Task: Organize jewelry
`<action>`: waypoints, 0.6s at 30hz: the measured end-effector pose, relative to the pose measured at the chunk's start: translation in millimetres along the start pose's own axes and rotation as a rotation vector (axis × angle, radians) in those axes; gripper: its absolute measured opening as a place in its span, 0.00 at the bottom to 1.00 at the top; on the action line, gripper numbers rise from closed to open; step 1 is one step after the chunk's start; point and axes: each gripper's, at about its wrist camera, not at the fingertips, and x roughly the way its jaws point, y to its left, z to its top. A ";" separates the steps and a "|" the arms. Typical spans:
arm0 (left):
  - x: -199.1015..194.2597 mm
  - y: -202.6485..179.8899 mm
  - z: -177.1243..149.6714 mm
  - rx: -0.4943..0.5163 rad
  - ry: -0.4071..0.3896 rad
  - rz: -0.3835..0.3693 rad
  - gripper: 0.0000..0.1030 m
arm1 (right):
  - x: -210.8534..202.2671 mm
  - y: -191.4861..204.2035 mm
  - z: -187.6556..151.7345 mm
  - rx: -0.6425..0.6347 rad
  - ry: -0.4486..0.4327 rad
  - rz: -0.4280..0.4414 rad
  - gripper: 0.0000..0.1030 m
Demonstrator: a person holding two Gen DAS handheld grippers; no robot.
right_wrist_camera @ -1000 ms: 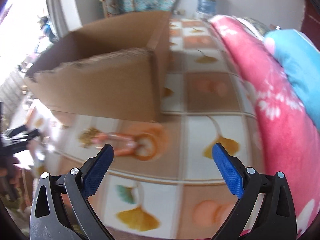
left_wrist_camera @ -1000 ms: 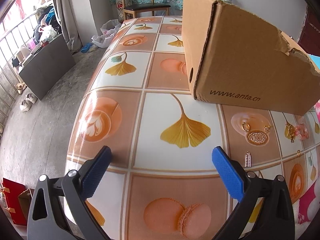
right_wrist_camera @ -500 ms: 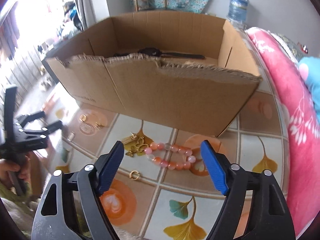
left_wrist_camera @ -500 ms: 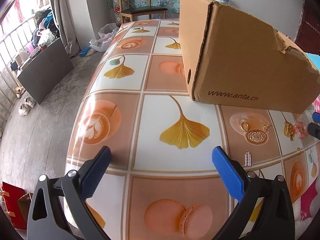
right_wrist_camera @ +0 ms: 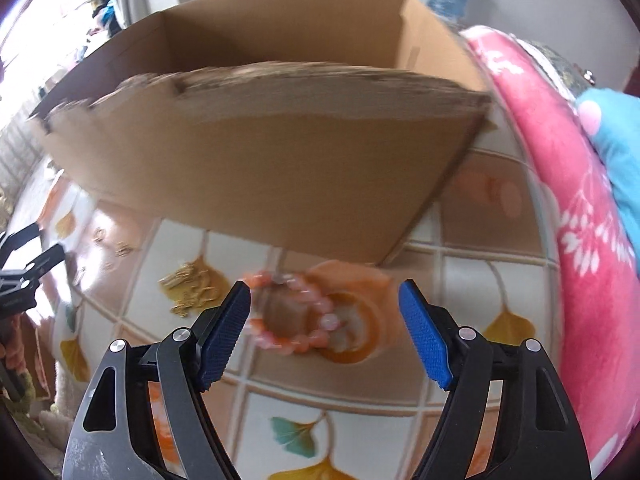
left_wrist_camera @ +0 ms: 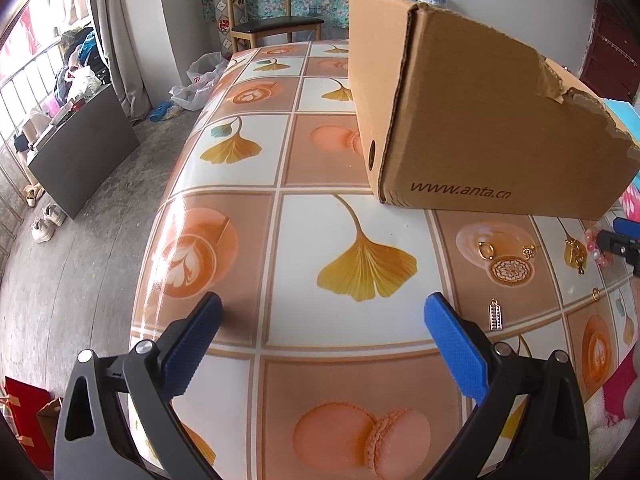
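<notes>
Right tool (right_wrist_camera: 324,300) sat over the pink bead bracelet (right_wrist_camera: 298,316) with jaws apart, having just narrowed from wider; the bracelet lay flat on the surface (left_wrist_camera: 304,240) between the blue pads, not visibly pinched, though that view was motion-blurred. Left tool (left_wrist_camera: 320,316) hung released over a bare ginkgo-leaf tile, nothing between its pads. Bracelet lay just in front of the cardboard box (left_wrist_camera: 480,120); to its left, toward the left tool, lay a gold chain pendant (left_wrist_camera: 576,252), a round filigree pendant (left_wrist_camera: 512,270), a small gold ring (left_wrist_camera: 596,294) and a ladder-shaped charm (left_wrist_camera: 495,314), all loose on the surface.
</notes>
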 end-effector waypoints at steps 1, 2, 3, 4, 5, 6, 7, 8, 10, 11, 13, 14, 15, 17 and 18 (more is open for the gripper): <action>-0.1 -0.1 -0.2 0.001 -0.002 -0.001 0.96 | -0.4 -3.3 1.0 0.010 -0.003 0.005 0.70; -0.1 -0.3 0.1 0.006 -0.004 -0.003 0.96 | -1.8 -4.7 2.9 0.022 -0.010 0.018 0.70; -0.6 -0.2 0.8 0.011 -0.004 -0.003 0.96 | -3.6 -4.6 4.9 0.029 -0.021 0.033 0.70; -2.5 0.3 1.5 0.010 -0.013 -0.008 0.96 | -9.0 -4.9 6.2 0.030 -0.042 0.051 0.70; -5.2 1.3 1.9 0.002 -0.029 -0.021 0.96 | -13.9 -7.0 5.3 0.028 -0.056 0.059 0.70; -10.2 3.0 2.2 -0.012 -0.049 -0.045 0.96 | -17.9 -4.4 7.1 0.021 -0.072 0.070 0.70; -17.1 4.1 3.3 -0.023 -0.075 -0.082 0.95 | -23.3 -2.5 7.4 0.013 -0.091 0.086 0.70; -21.9 3.4 4.1 -0.022 -0.090 -0.102 0.95 | -27.4 -1.0 8.6 0.009 -0.104 0.102 0.70; -34.8 -4.8 4.6 0.015 -0.126 -0.144 0.95 | -33.5 0.2 4.9 0.015 -0.116 0.155 0.70; -38.9 -9.1 3.8 0.032 -0.136 -0.157 0.94 | -35.6 1.3 2.9 0.021 -0.117 0.182 0.67; -45.6 -22.7 0.7 0.068 -0.130 -0.203 0.91 | -38.5 5.8 -3.3 0.034 -0.108 0.239 0.62; -46.5 -27.5 -0.8 0.072 -0.122 -0.219 0.89 | -40.0 10.7 -8.2 0.039 -0.100 0.256 0.61; -46.9 -33.7 -3.5 0.077 -0.108 -0.244 0.88 | -40.1 13.5 -12.8 0.039 -0.093 0.266 0.59; -46.1 -46.4 -8.8 0.101 -0.083 -0.282 0.82 | -38.1 21.7 -22.7 0.033 -0.075 0.271 0.56; -45.2 -51.8 -10.0 0.119 -0.078 -0.279 0.80 | -36.0 23.8 -26.4 0.038 -0.068 0.276 0.55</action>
